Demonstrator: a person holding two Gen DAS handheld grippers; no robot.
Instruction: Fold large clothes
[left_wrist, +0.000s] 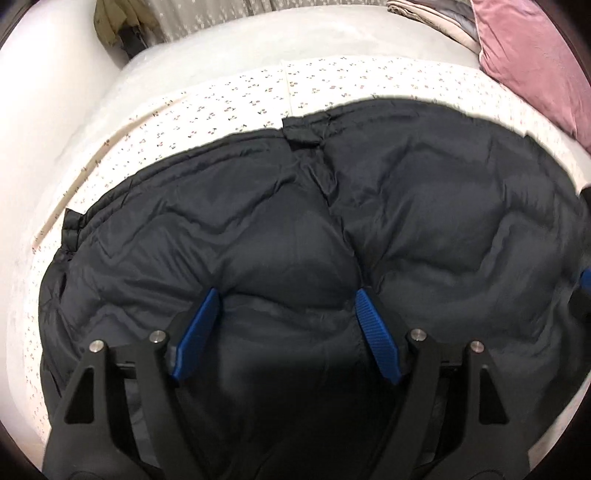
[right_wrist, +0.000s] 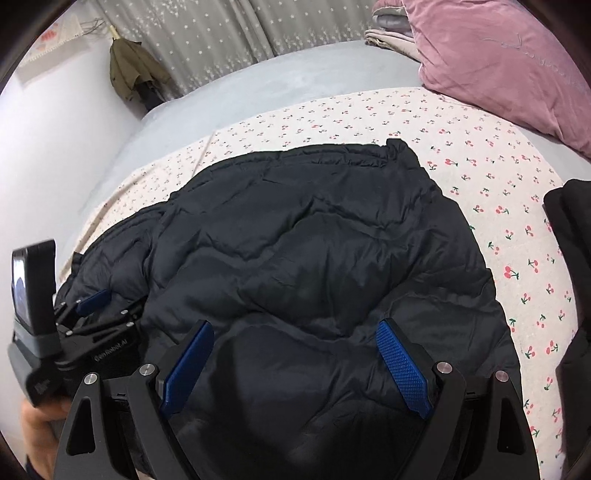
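Note:
A large black puffer jacket (left_wrist: 332, 221) lies spread on a cherry-print sheet (left_wrist: 229, 107). It also fills the middle of the right wrist view (right_wrist: 314, 240). My left gripper (left_wrist: 286, 295) is open, its blue pads pressed down into the padded fabric near the jacket's near edge, with a bulge of fabric between them. My right gripper (right_wrist: 295, 326) is open too, low over the jacket's near edge, fabric bulging between its pads. The left gripper shows in the right wrist view (right_wrist: 92, 299) at the far left, held by a hand, resting on the jacket.
A pink velvet pillow (right_wrist: 498, 66) and folded bedding (right_wrist: 388, 26) lie at the bed's far right. A second dark garment (right_wrist: 572, 258) sits at the right edge. An olive coat (right_wrist: 129, 70) hangs by the star-patterned curtain (right_wrist: 221, 37). A white wall stands at the left.

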